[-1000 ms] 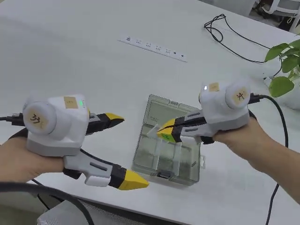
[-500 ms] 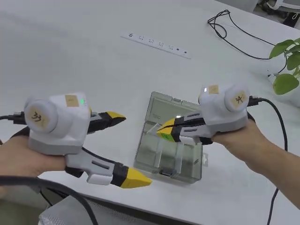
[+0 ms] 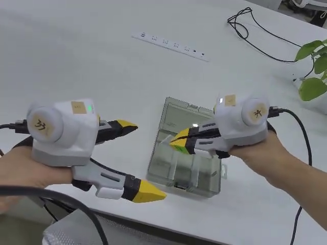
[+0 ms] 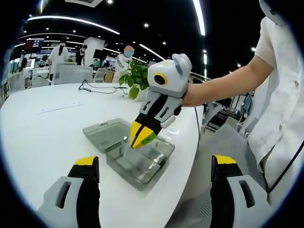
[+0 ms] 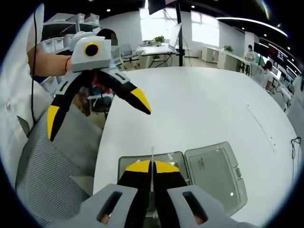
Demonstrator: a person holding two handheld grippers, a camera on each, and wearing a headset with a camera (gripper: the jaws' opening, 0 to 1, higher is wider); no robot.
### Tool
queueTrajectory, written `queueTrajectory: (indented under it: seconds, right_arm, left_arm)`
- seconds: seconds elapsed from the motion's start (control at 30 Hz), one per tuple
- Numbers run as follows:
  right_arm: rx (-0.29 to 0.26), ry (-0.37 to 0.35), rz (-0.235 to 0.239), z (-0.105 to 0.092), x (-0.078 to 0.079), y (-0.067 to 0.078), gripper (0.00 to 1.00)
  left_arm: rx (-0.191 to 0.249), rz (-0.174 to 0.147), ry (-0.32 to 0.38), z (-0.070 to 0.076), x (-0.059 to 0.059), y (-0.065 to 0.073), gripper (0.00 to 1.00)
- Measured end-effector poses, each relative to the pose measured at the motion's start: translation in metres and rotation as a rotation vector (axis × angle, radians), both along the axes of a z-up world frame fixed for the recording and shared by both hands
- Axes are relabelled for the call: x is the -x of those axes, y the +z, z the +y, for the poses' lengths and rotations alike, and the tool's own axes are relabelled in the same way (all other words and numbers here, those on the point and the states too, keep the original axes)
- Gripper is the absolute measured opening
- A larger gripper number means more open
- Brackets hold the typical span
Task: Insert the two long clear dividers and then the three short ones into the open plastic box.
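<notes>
Divider [image 5: 152,155] pinched in your right tongs [image 3: 177,143] just above the box [image 3: 200,190], left tongs [image 3: 147,161] wide open beside it. Looks mid-insert, so next you probably line it up with a slot and press down.

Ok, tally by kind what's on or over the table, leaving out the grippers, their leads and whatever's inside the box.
Open plastic box: 1
Clear divider in right gripper: 1
Power strip: 1
Looped black cable: 1
Plant: 1
Total: 5
</notes>
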State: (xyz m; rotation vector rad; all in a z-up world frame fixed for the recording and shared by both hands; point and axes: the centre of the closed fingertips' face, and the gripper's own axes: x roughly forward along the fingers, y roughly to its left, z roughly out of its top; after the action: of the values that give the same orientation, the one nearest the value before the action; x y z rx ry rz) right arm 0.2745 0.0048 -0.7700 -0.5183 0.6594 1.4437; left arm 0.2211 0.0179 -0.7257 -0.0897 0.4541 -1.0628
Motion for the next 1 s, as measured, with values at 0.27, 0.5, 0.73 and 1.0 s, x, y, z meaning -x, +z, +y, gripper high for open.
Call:
queueTrajectory:
  seconds: [0.27, 0.5, 0.73, 1.0]
  right_arm:
    - [0.070, 0.053, -0.028, 0.006, 0.002, -0.016, 0.02]
    - [0.099, 0.074, -0.027, 0.006, 0.003, -0.026, 0.02]
    - [0.113, 0.078, -0.015, 0.007, 0.003, -0.032, 0.02]
    - [0.152, 0.085, -0.005, 0.008, 0.004, -0.043, 0.02]
  left_arm:
    - [0.000, 0.002, -0.003, 0.000, 0.001, 0.000, 1.00]
    - [0.002, 0.006, -0.002, -0.002, 0.002, -0.001, 1.00]
    - [0.000, 0.009, -0.002, -0.001, 0.001, -0.002, 1.00]
    - [-0.002, 0.009, -0.005, 0.000, -0.001, -0.002, 1.00]
